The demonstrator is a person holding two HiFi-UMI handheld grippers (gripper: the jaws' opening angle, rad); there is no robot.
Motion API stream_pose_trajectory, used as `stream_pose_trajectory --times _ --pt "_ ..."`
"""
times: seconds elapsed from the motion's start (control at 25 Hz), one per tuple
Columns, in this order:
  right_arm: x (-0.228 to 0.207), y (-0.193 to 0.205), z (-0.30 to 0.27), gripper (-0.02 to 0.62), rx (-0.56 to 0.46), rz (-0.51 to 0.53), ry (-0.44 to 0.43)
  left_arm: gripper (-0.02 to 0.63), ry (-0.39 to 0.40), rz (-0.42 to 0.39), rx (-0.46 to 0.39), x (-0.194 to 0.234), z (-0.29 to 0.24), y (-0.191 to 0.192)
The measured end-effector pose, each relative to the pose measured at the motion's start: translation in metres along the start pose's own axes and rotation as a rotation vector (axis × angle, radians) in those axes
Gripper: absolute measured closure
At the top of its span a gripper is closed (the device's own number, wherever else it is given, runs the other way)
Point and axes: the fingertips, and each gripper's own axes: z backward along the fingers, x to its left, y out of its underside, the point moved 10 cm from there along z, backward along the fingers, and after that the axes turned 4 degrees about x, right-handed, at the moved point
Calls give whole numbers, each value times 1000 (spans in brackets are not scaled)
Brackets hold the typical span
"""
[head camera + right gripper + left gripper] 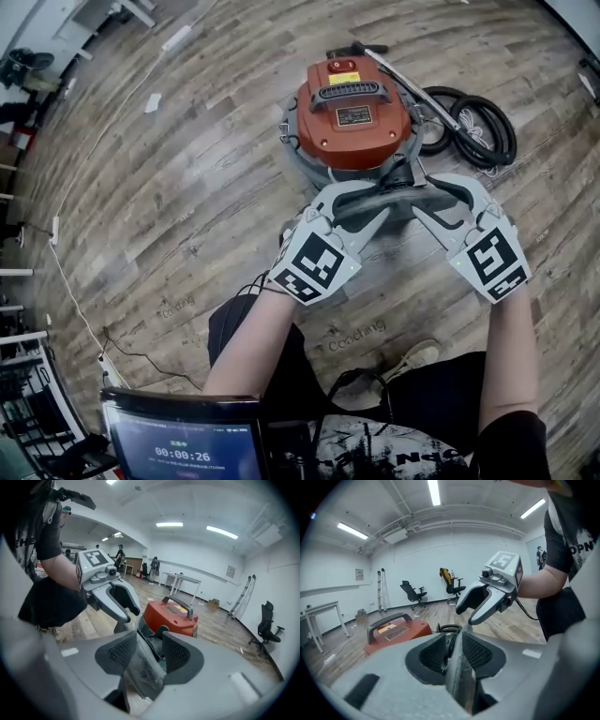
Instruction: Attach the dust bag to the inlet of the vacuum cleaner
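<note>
Head view: dust bag (377, 201) stretched crosswise against near side of vacuum cleaner (352, 117), long axis spanning both grippers. Jaws of left gripper (457, 654) stood apart, bag edge slack between pads. Same for right gripper (149, 653), wider. Vacuum cleaner sat straight ahead, neither gripper nearer.

Grey dust bag (377, 199), taut, at the near side of the upright red vacuum cleaner (352, 127)

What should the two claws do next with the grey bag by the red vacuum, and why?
Probably lift both claws clear of the bag. The left claw and right claw both stand open, with the bag's edge loose inside them, and it already lies against the vacuum. Whether it sits on the inlet isn't visible.
</note>
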Motion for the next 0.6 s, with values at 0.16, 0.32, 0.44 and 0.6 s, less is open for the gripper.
stream_pose_trajectory --times 0.16,0.32,0.44,0.6 --pt "4 -27 24 534 -126 0 67 583 -27 6 -122 6 32 -13" --pt "7 -26 40 589 -171 -59 153 603 -40 -26 -153 10 46 -10" --pt "6 -20 47 589 -160 -85 193 604 -44 -83 -175 16 55 -3" --pt "3 -21 57 591 -219 -116 222 604 -82 113 -255 21 73 3"
